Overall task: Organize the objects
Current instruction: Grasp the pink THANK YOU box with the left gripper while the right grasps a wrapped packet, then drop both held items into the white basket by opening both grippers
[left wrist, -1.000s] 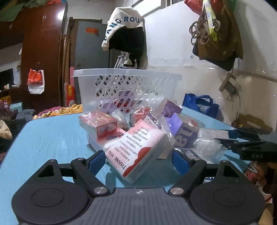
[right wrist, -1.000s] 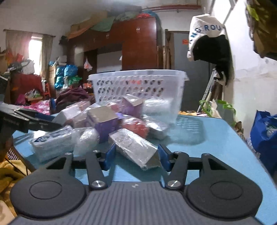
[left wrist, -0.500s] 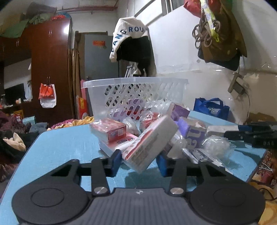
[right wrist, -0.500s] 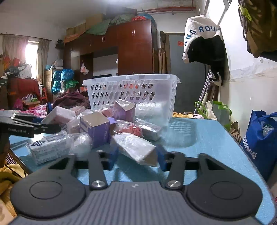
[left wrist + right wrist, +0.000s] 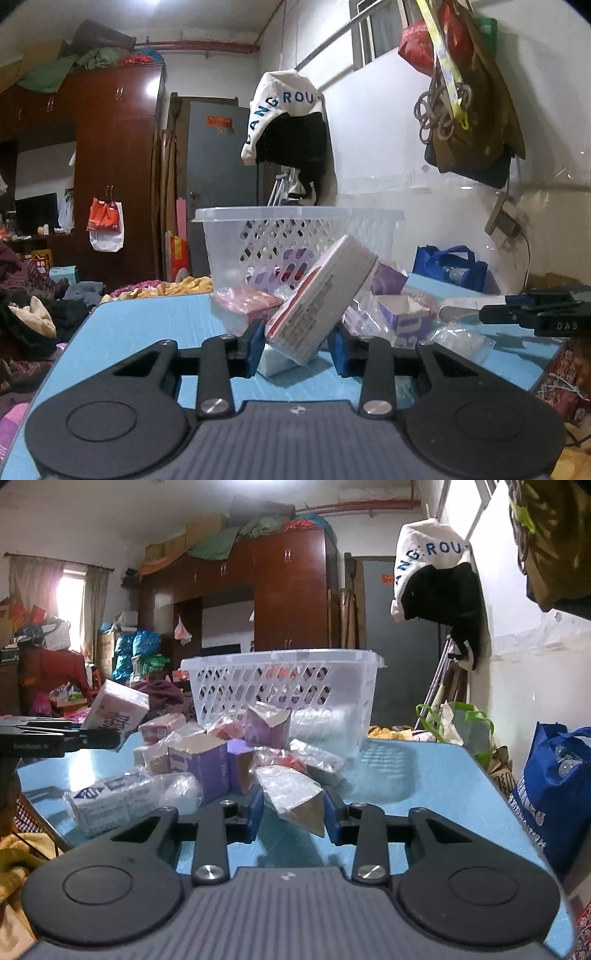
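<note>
Blue table (image 5: 424, 775) | left claw (image 5: 297, 345) grips pink-white pack (image 5: 321, 306) | right claw (image 5: 293, 812) grips foil packet (image 5: 291, 794)

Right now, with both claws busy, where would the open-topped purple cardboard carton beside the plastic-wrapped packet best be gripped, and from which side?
Grip the open-topped purple cardboard carton across its two flat side walls, just below the torn rim, coming in level from the table's near edge. It stands upright with flat, parallel faces, and the near side is freest; the white perforated plastic basket and other packets crowd it behind.
</note>
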Demonstrator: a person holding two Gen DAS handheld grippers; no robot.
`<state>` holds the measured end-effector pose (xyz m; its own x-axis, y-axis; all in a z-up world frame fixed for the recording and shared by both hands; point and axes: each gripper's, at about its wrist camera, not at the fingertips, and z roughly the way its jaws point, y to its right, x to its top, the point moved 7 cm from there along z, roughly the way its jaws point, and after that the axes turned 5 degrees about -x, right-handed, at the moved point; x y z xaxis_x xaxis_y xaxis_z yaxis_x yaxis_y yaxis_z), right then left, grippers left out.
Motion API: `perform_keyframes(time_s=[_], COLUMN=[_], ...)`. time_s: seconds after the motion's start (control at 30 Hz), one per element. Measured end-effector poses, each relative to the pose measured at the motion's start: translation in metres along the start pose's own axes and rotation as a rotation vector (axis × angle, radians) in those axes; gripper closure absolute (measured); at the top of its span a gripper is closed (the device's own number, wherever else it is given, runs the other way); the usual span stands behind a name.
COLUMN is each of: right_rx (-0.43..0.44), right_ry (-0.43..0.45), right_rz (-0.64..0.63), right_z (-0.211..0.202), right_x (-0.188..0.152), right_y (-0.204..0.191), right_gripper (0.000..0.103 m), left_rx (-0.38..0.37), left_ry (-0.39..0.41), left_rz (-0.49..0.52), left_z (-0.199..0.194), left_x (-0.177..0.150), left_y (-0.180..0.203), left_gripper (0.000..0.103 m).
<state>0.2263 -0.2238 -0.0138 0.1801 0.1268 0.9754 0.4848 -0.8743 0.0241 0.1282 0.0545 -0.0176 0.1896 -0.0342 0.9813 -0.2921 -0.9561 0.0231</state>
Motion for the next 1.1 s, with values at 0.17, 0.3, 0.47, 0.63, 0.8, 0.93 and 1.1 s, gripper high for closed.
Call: perform_keyframes(time_s=[0.17,0.3,0.47,0.63,0.8,0.93,1.1], right_rx=[-0.004,0.001,-0.004,-0.022,-0.06,-0.075,-0.086], right_ry=[0.021,0.042,0.08,0.129,0.156,0.114,0.058], right_rz=[0.006,0.021,0.035,0.018,-0.032,-0.033,-0.037], right_z=[-0.005,-0.008,-0.008,0.003,0.043,0.099,0.143], right_x=[0.005,0.012,0.029,0.065,0.12,0.149,0.148], right_y=[0.003,0.005,0.008,0.008,0.002,0.003,0.005], right_gripper=[0.067,0.068,0.068,0.069,0.069,0.069,0.06], left_rx=[-0.005,-0.015,-0.006,-0.011,0.004,0.018,0.074], left_ry=[0.017,0.033,0.072,0.108,0.086,0.029,-0.058], left_rz=[-0.024,-0.063,-0.11,-0.127,-0.136,-0.148,-0.178], left_z=[-0.001,-0.003,-0.001,0.013,0.058,0.11,0.163], left_x=[0.004,0.009,0.026,0.057,0.108,0.132,0.125], left_y=[-0.004,-0.01,-0.023,-0.031,-0.039,-0.047,-0.065], left_gripper=[0.063,0.063,0.063,0.063,0.063,0.063,0.047])
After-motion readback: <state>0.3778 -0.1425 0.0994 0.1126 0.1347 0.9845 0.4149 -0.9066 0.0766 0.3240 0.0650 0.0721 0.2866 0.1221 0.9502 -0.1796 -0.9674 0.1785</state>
